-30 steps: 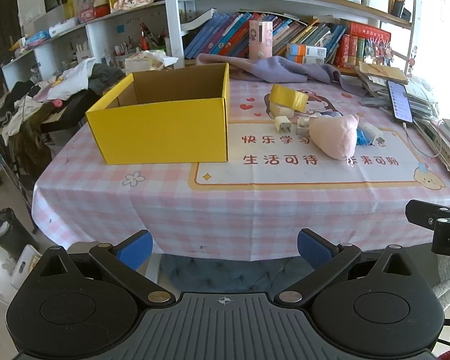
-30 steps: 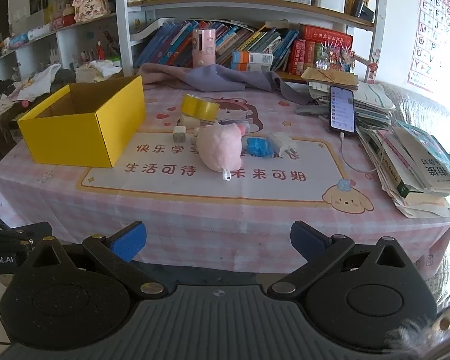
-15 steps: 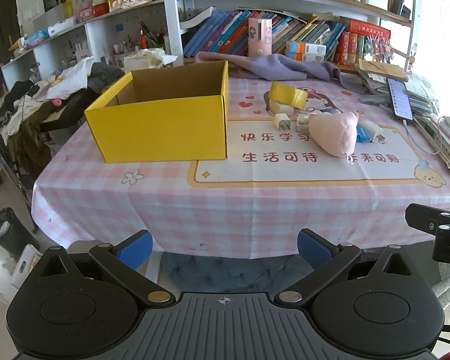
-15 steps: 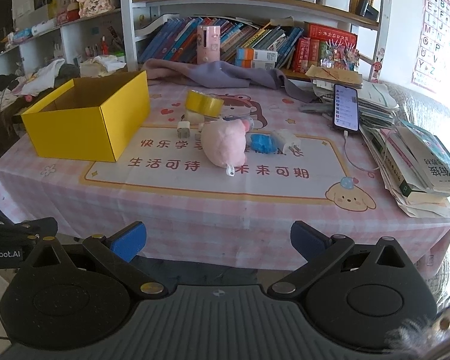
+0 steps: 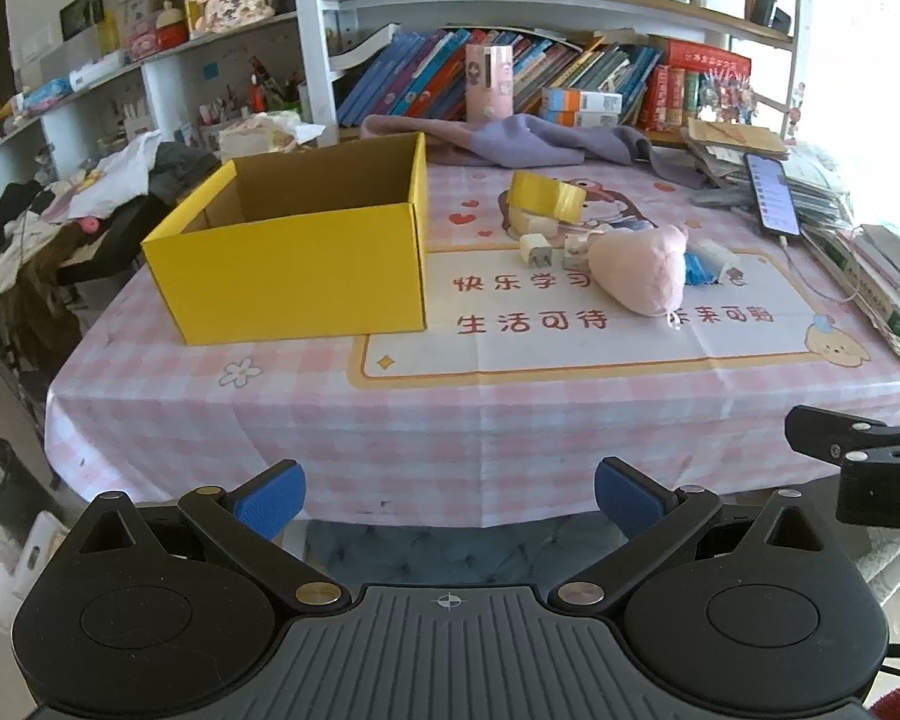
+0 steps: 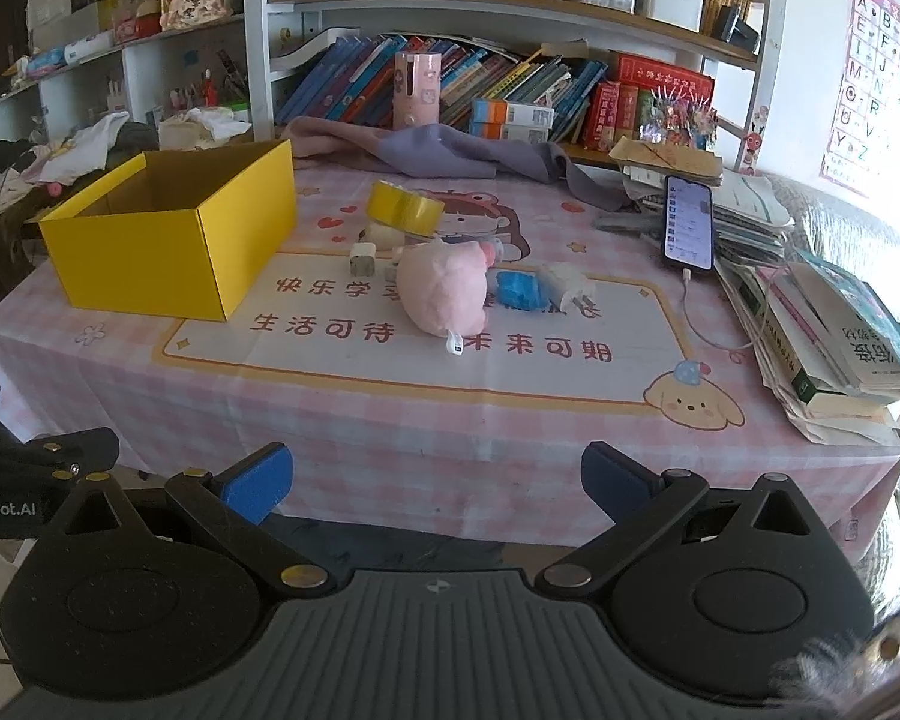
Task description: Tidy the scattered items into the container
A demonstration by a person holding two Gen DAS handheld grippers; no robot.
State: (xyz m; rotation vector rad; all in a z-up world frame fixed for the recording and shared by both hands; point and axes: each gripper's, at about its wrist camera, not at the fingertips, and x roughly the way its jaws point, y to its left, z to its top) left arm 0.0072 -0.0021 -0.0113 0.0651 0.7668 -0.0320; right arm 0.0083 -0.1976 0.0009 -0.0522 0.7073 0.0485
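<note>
Desk (image 6: pixel 390 408) carries a pink checked cloth with a printed cartoon mat. At the 12 o'clock edge lies a crumpled purple cloth (image 6: pixel 450 153), with a pink cylindrical container (image 6: pixel 417 90) upright behind it. At 2 o'clock a lit phone (image 6: pixel 688 222) rests on stacked papers, cable attached. Books (image 6: pixel 834 354) are piled at 3 o'clock. Bookshelves (image 6: pixel 510 6) stand behind.
</note>
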